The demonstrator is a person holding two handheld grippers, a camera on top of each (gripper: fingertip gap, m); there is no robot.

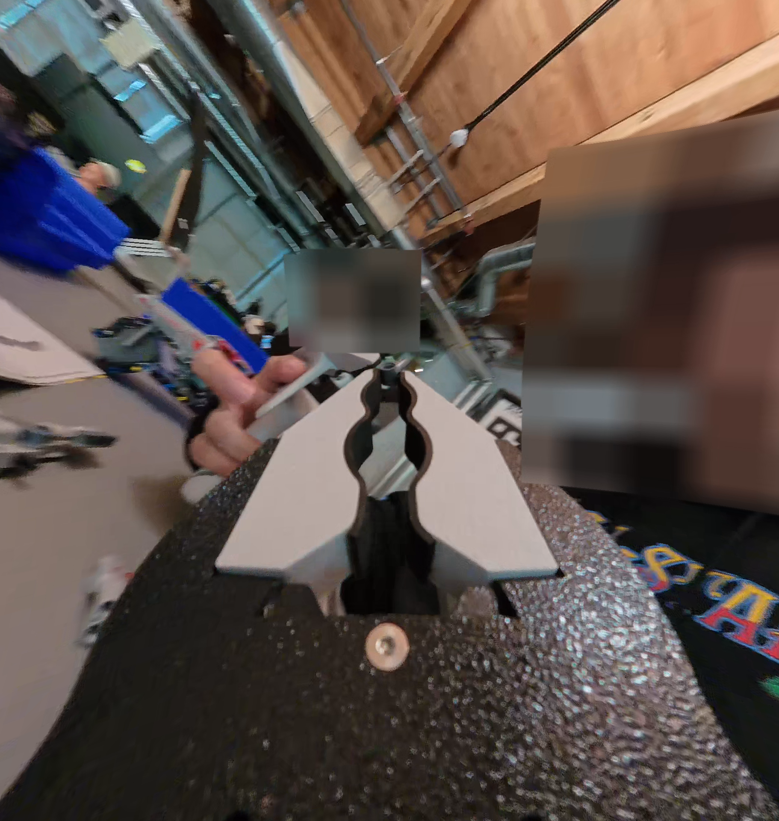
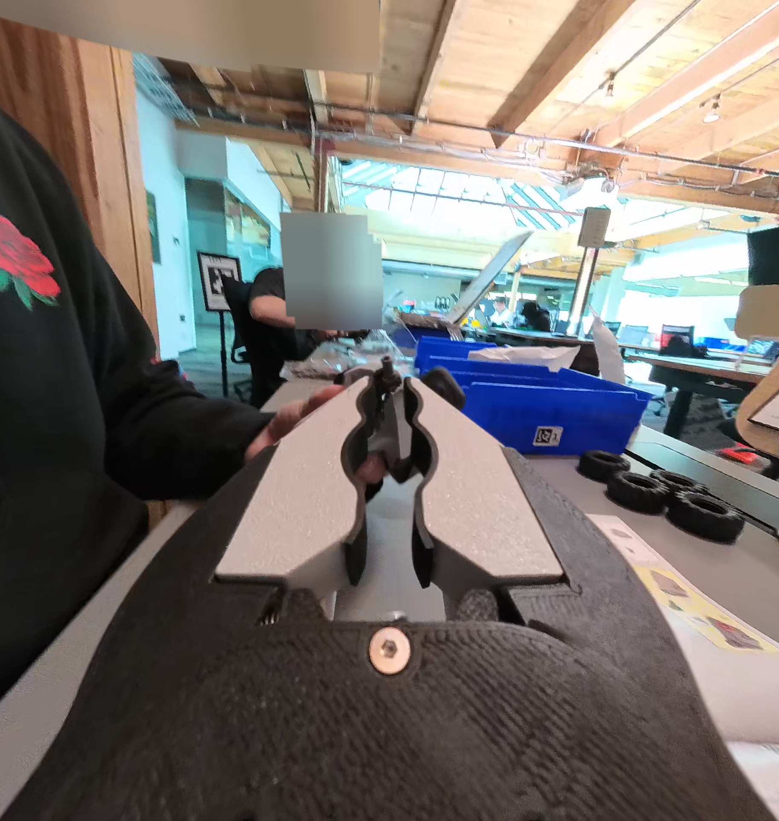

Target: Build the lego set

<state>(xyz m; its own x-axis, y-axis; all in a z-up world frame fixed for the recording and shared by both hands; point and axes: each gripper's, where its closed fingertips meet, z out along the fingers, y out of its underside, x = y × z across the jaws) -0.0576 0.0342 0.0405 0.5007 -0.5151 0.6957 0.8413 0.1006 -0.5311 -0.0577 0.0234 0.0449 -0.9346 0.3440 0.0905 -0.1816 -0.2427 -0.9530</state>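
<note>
Surface and room, right wrist view: grey tabletop (image 2: 556, 471) runs away from the camera under a timber-beam ceiling, open workspace behind. At far left, the black sleeve (image 2: 170, 426) of the person at the table. Right of centre, blue bins (image 2: 547, 400) stand on the table; further right, a cluster of black lego tyres (image 2: 663, 488) lies loose on the surface; nearest on the right, printed instruction sheets (image 2: 707, 622). Left wrist view is tilted and motion-blurred: grey surface (image 1: 45, 511) at left with some blurred pieces lying on it, wooden wall and conduit above. Left gripper (image 1: 388, 377): grey fingers nearly together, a narrow gap at the tips, a small dark lego piece (image 1: 388, 371) sitting right at that gap; cannot tell whether it is actually pinched. Beside it to the left, a hand (image 1: 241, 400) around the other tool's grey finger. Right gripper (image 2: 388, 382): jaws drawn in to a narrow gap, closed on a small dark pin-like lego part (image 2: 387, 373) that pokes up between the tips. Just beyond, the opposite tool's grey finger and a bare hand (image 2: 299, 417) sit close against it, held above the table edge.
</note>
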